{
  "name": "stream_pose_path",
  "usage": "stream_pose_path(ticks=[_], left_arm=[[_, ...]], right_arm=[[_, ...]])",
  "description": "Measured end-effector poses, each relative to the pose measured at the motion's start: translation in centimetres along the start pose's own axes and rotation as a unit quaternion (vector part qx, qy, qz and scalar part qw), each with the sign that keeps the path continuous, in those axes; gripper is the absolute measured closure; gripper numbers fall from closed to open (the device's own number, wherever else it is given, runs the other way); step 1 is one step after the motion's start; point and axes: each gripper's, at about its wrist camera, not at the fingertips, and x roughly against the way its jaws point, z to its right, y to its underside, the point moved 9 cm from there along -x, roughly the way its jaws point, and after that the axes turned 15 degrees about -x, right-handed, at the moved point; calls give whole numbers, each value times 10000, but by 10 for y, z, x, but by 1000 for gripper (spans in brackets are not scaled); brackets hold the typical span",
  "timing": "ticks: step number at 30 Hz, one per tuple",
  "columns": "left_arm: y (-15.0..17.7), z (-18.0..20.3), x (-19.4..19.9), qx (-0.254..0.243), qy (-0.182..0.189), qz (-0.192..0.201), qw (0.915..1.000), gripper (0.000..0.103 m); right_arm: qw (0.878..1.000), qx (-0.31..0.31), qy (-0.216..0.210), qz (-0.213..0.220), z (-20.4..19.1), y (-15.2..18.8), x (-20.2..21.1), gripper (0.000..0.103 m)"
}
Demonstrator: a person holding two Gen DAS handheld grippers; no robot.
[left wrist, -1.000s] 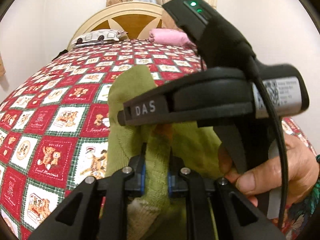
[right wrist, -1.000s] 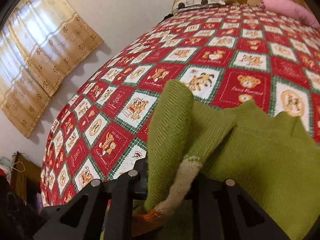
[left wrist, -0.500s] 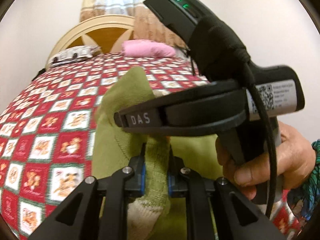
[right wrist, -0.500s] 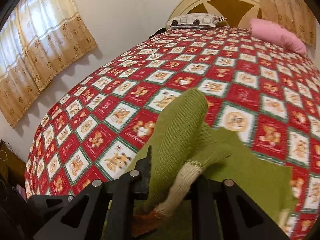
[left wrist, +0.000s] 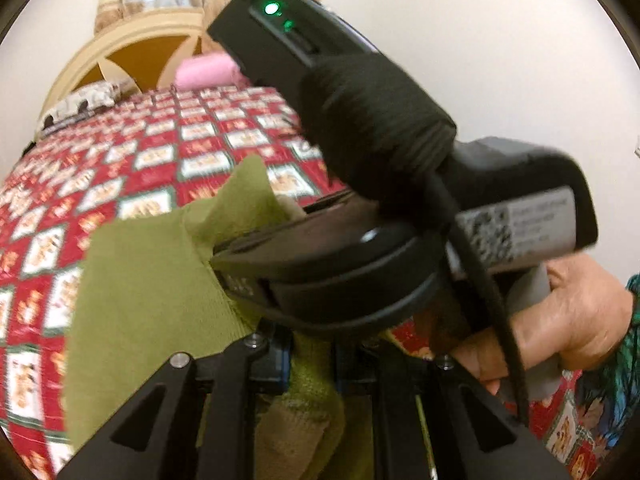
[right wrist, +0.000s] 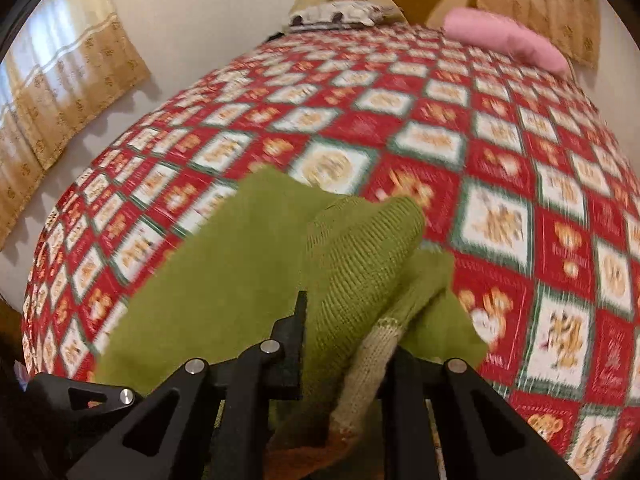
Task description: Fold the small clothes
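Item: green knit garment (right wrist: 224, 280), lower centre of frame, over the red patchwork bedspread (right wrist: 500, 152). My left tongs (left wrist: 310, 364) and right tongs (right wrist: 344, 344) each pinched an edge. Fold apparently mid-way; laying flat and smoothing remained.

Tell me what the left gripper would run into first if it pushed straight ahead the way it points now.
Most likely the right gripper: its black body crosses directly ahead of the left gripper, which is shut on the green knit garment. Depth is unclear, but it looks very close. The quilt lies beyond.
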Motion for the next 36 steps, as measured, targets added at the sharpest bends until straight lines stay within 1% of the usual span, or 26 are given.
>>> stream_pose_path(ticks=[1, 2, 4, 5, 6, 7, 8, 9, 10, 12, 13, 15, 16, 17, 18, 19, 22, 24, 25, 26, 27, 30, 33, 35, 36], left_arm=[[5, 2, -8, -19, 2, -114, 9999, 87], [7, 3, -11, -34, 1, -156, 9999, 87], [10, 4, -11, -74, 27, -151, 9999, 86], [11, 5, -8, -99, 103, -131, 9998, 84], [11, 3, -6, -102, 168, -139, 9997, 77], [15, 4, 0, -60, 330, -130, 9994, 66], [17, 8, 4, -4, 498, -111, 9987, 61], [20, 8, 9, 50, 609, -78, 9981, 57], [26, 5, 20, 82, 641, -28, 9979, 57], [33, 8, 37, 43, 663, 46, 9978, 55], [40, 8, 50, 29, 651, 109, 9978, 48], [51, 2, 64, 67, 597, 191, 9980, 39], [59, -7, 72, 174, 564, 216, 9980, 37], [65, -14, 74, 263, 562, 213, 9978, 37], [70, -17, 80, 362, 540, 190, 9977, 37], [77, -27, 82, 512, 472, 129, 9975, 37], [81, -44, 83, 747, 380, 74, 9965, 37], [82, -44, 89, 732, 337, 105, 9967, 37], [81, -43, 93, 666, 269, 136, 9973, 37], [82, -43, 96, 634, 224, 149, 9976, 37], [83, -43, 99, 625, 222, 154, 9977, 37], [90, -46, 105, 683, 231, 146, 9973, 37], [97, -55, 103, 767, -8, -27, 9970, 37], [100, -62, 102, 747, -250, -156, 9968, 37], [101, -66, 100, 712, -434, -240, 9962, 37]], right_arm=[[9999, -101, -25, -7, 4, 4, -5, 89], [9995, -280, -159, 26, 9, 6, -9, 87], [9969, -639, -442, 116, 19, 6, -8, 81], [9937, -891, -667, 127, 24, 7, -8, 81], [9892, -1153, -892, 134, 29, 8, -8, 80], [9854, -1349, -1024, 161, 32, 9, -7, 80], [9825, -1494, -1100, 192, 33, 11, -5, 80], [9807, -1608, -1084, 236, 36, 13, -1, 80], [9815, -1629, -966, 282, 36, 14, 3, 80], [9847, -1571, -561, 501, 38, 17, 20, 75], [9853, -1552, -327, 640, 41, 18, 30, 71], [9854, -1461, 69, 868, 43, 25, 51, 70], [9848, -1391, 246, 1007, 44, 30, 66, 70], [9838, -1384, 328, 1094, 43, 33, 77, 70], [9819, -1431, 311, 1202, 39, 40, 91, 70], [9801, -1500, 215, 1280, 37, 46, 102, 70], [9757, -1607, -75, 1485, 17, 65, 128, 70], [9738, -1620, -192, 1584, -1, 78, 138, 64], [9727, -1656, -239, 1610, -7, 83, 141, 52], [9714, -1709, -284, 1621, -13, 87, 141, 42], [9702, -1770, -339, 1617, -18, 90, 141, 40], [9690, -1856, -569, 1530, -34, 100, 137, 40], [9684, -1978, -547, 1417, -40, 104, 124, 40], [9675, -2088, -591, 1298, -44, 107, 114, 40], [9675, -2110, -592, 1263, -44, 109, 111, 40]])
